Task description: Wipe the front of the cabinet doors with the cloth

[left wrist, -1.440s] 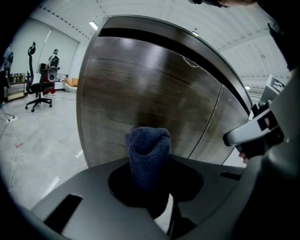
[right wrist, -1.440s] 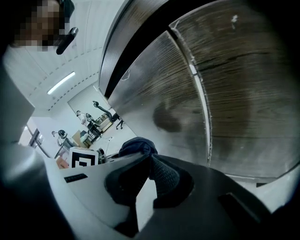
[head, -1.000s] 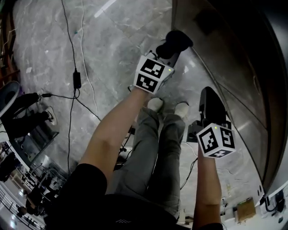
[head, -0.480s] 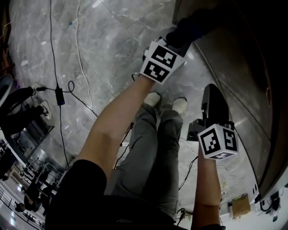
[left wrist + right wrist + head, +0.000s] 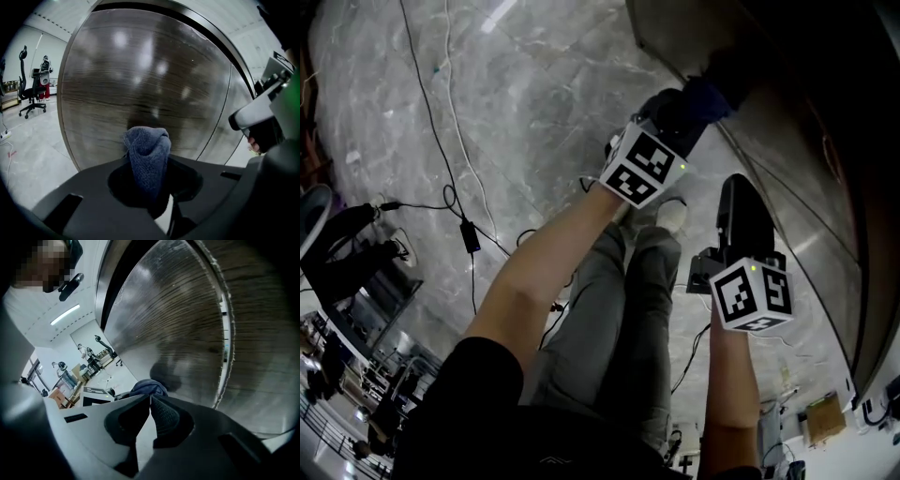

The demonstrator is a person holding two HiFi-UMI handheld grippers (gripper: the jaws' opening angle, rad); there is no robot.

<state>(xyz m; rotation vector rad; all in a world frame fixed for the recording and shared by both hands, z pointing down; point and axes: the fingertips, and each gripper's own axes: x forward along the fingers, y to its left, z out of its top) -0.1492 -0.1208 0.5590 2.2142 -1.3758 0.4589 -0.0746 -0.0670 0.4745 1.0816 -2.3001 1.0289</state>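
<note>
The cloth (image 5: pixel 147 157), a blue-grey bunch, we hold clamped in our left gripper (image 5: pixel 152 185), its folded tip close up to the dark wood-grain cabinet door (image 5: pixel 140 79); we cannot tell whether it touches. Our right gripper (image 5: pixel 150 414) sits near, jaws pressed together on nothing, facing the same door. Below us lies grey marble floor (image 5: pixel 544 122) crossed by black cables (image 5: pixel 470 236).

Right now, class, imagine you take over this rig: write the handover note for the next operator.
Left gripper: shut on the blue-grey woven cloth, held up to the dark glossy wood-grain cabinet door; contact unclear.
Right gripper: shut, empty, near that door.
Done: no wiped patch can be told.
To do: wipe the door fronts.
</note>
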